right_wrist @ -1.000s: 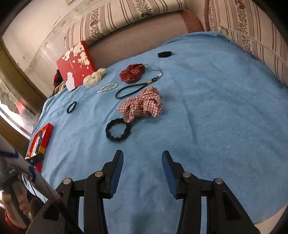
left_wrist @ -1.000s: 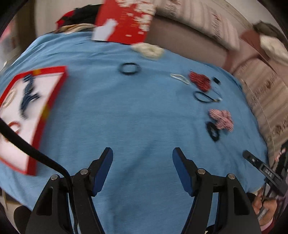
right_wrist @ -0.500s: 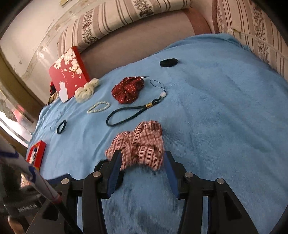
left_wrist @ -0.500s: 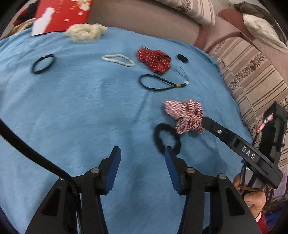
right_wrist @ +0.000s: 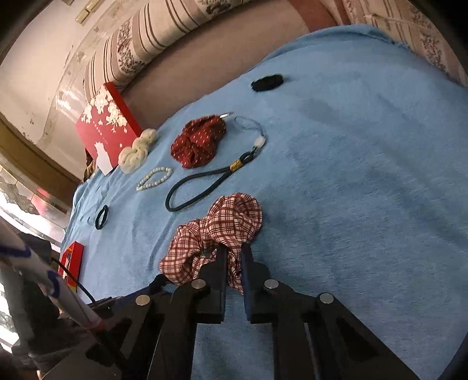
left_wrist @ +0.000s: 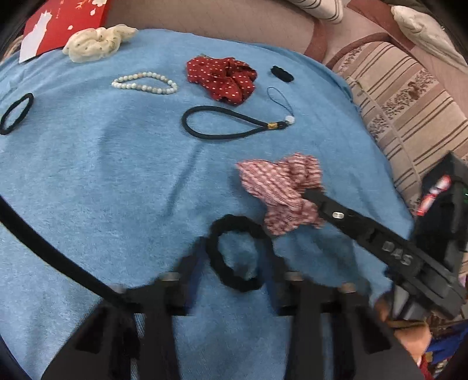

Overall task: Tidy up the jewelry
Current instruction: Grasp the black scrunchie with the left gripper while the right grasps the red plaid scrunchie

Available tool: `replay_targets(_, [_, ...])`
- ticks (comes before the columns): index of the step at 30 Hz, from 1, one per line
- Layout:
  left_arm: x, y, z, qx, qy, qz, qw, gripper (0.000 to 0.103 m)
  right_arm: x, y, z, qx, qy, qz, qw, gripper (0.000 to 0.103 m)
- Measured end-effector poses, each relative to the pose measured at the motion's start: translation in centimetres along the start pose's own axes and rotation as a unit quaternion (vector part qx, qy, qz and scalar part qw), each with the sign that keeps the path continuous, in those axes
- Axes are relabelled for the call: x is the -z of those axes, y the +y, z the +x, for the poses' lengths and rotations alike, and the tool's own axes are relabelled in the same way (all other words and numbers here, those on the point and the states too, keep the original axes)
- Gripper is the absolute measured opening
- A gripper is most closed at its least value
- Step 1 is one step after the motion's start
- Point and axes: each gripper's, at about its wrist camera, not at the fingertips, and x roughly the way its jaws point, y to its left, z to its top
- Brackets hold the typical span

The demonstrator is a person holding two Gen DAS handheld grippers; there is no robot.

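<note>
Where the right gripper (right_wrist: pixel 234 263) meets the blue cloth (right_wrist: pixel 351 204), its 2 fingers are pressed together on the near edge of the red plaid scrunchie (right_wrist: pixel 222 231), fabric pinched between the pads. The rest of the scrunchie lies bunched on the cloth just ahead of the fingertips. In the left wrist view the same gripper (left_wrist: pixel 314 194) reaches in low from the right, fingers angled down onto the scrunchie (left_wrist: pixel 280 190).

The left gripper (left_wrist: pixel 234 254) is spread, blurred, with 1 finger on each side of the black scrunchie (left_wrist: pixel 238 251). The ring lies flat between the fingers; contact with the pads cannot be told through the blur. The plaid scrunchie sits just ahead and right of this ring, touching or nearly touching it.

Ahead of the left gripper: a black cord loop (left_wrist: pixel 228 124) with a gold band and white bead, then a red dotted scrunchie (left_wrist: pixel 222 77) beyond it. A small black item (left_wrist: pixel 281 73) lies to the right of that. Ahead and left: a pearl bracelet (left_wrist: pixel 144 83), a cream scrunchie (left_wrist: pixel 98 42), and a red box (left_wrist: pixel 58 23) at the cloth's far edge. A thin black hair tie (left_wrist: pixel 16 114) lies far left. In the right wrist view, a red tray (right_wrist: pixel 71 260) sits at the left edge of the cloth.
</note>
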Motion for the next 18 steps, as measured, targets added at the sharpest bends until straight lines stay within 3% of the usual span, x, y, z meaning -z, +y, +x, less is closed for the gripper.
replay_targets(2, [-0.1,0.6,-0.1,0.019,0.01,-0.017,0.9996,0.007,-0.1,0.1,-0.8,0.006,-0.007,-0.002,1.0,0.009])
replay_targets(8, [0.7,1.8,-4.4,0.019,-0.02,-0.029,0.9992,0.007,0.0,1.2,-3.9,0.018,-0.032,-0.024,0.999,0.008])
replay_targets(18, [4.2,3.9,-12.8,-0.026,-0.091,-0.015,0.9954,0.007,1.9,6.3,-6.4,0.012,-0.041,-0.072,0.997,0.008])
